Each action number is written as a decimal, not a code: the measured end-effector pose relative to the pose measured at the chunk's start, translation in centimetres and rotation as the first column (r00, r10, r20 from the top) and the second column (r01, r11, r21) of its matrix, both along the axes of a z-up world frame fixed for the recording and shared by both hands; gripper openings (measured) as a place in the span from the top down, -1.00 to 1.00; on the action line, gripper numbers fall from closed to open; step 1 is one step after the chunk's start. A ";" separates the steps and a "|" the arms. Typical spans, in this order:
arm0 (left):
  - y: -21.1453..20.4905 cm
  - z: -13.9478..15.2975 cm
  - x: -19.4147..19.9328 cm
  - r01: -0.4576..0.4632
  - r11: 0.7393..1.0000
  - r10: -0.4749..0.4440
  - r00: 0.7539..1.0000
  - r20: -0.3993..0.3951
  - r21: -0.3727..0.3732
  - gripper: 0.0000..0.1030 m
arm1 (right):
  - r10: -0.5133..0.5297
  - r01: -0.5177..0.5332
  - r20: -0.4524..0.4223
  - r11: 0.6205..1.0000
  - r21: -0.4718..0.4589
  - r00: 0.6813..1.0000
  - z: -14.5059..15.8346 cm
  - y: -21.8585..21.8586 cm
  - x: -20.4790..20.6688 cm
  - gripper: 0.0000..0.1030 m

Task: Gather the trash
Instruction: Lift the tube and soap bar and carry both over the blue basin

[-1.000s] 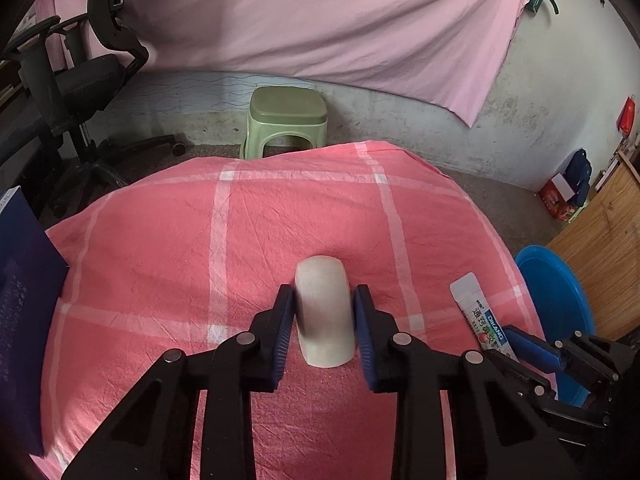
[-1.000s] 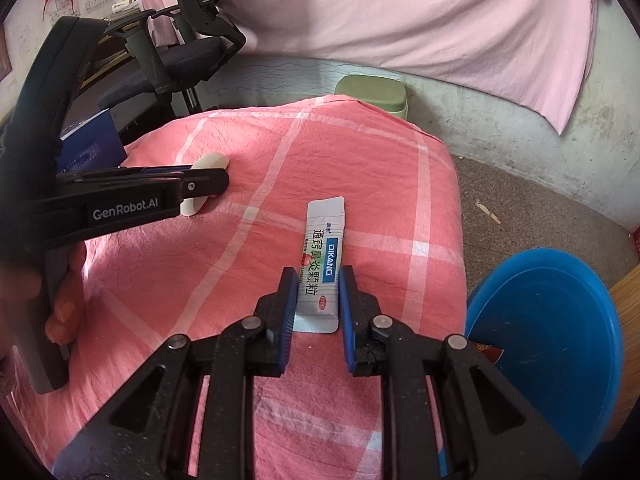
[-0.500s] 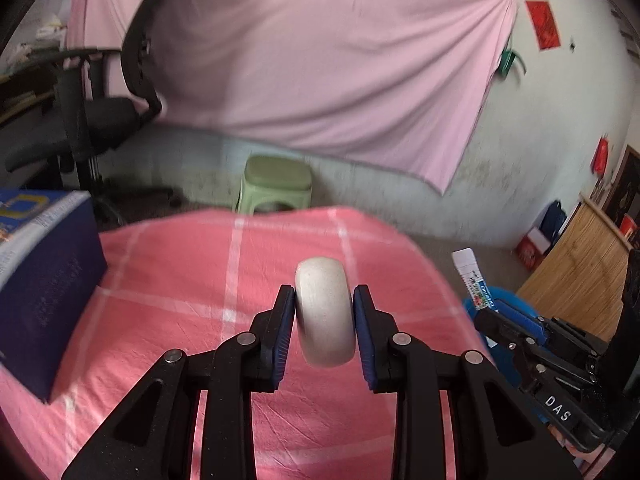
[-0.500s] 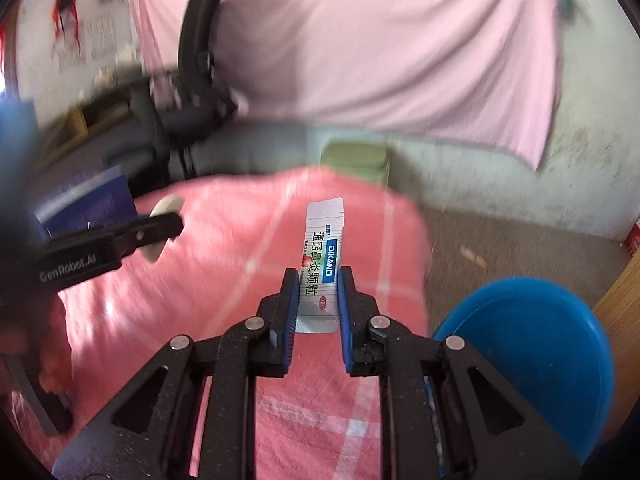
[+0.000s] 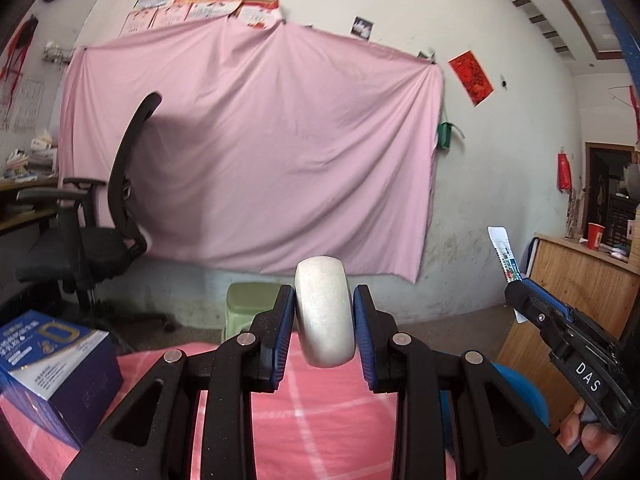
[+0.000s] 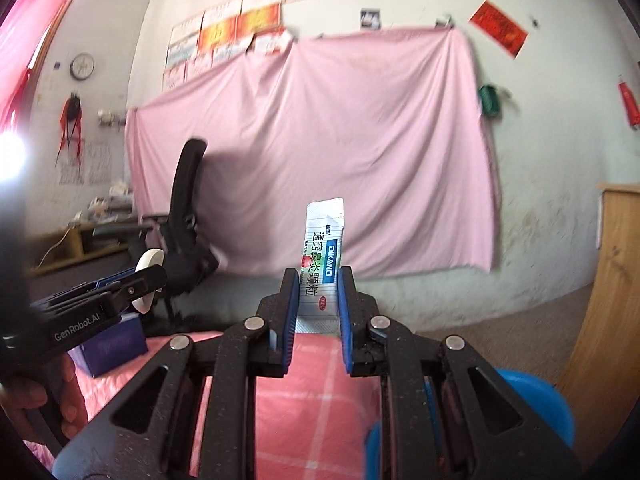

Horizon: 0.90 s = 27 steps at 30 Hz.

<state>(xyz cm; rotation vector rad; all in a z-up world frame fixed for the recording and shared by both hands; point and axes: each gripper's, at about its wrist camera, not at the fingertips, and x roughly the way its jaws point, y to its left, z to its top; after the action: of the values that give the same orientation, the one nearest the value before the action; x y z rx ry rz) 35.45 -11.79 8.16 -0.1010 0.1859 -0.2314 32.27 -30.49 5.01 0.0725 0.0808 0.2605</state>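
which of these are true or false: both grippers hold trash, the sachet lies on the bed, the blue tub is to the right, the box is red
1. Both grippers hold something: true. The left gripper clamps a white rounded object; the right gripper clamps a sachet.
2. The sachet lies on the pink checked cloth: false. It is held upright in the air.
3. The blue tub sits low on the right: true.
4. The box is red: false. It is dark blue.
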 end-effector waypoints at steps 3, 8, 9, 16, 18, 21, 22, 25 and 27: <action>-1.8 1.1 -0.5 0.030 1.000 -0.030 0.999 0.030 0.010 0.50 | -0.035 0.035 0.038 0.999 0.008 0.999 0.5 -1.3 -1.0 0.22; -4.8 2.1 -1.5 0.079 0.996 -0.081 0.994 0.067 0.031 0.50 | -0.081 0.080 0.072 0.996 0.026 0.994 0.7 -3.6 -2.1 0.22; -5.4 2.2 -1.7 0.089 0.996 -0.091 0.993 0.070 0.033 0.50 | -0.091 0.089 0.075 0.996 0.027 0.993 0.8 -4.1 -2.4 0.22; -10.3 2.3 -2.0 0.164 0.985 -0.167 0.983 0.070 0.051 0.50 | -0.155 0.154 0.078 0.988 0.019 0.985 0.6 -7.1 -4.3 0.22; -11.5 2.1 -1.9 0.185 0.981 -0.188 0.980 0.061 0.056 0.50 | -0.170 0.169 0.067 0.985 0.023 0.983 0.4 -8.1 -4.7 0.22; -13.8 1.5 -1.7 0.229 0.971 -0.231 0.972 0.032 0.065 0.50 | -0.198 0.197 0.037 0.980 0.027 0.980 -0.1 -9.8 -5.1 0.22; -14.3 1.2 -1.7 0.238 0.969 -0.240 0.971 0.022 0.066 0.50 | -0.206 0.205 0.025 0.978 0.027 0.978 -0.2 -10.2 -5.1 0.21; -16.3 0.3 -1.1 0.269 0.961 -0.268 0.963 -0.022 0.069 0.50 | -0.223 0.224 -0.021 0.974 0.041 0.975 -0.8 -11.5 -4.9 0.21; -17.3 -0.3 -0.7 0.278 0.958 -0.275 0.960 -0.045 0.071 0.50 | -0.228 0.231 -0.063 0.971 0.053 0.972 -1.3 -12.2 -4.6 0.21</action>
<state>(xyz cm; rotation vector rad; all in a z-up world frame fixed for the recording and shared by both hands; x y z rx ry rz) 34.77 -29.11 7.88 -0.0017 0.2432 -0.5019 27.65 -42.65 3.69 0.1474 0.1196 0.0289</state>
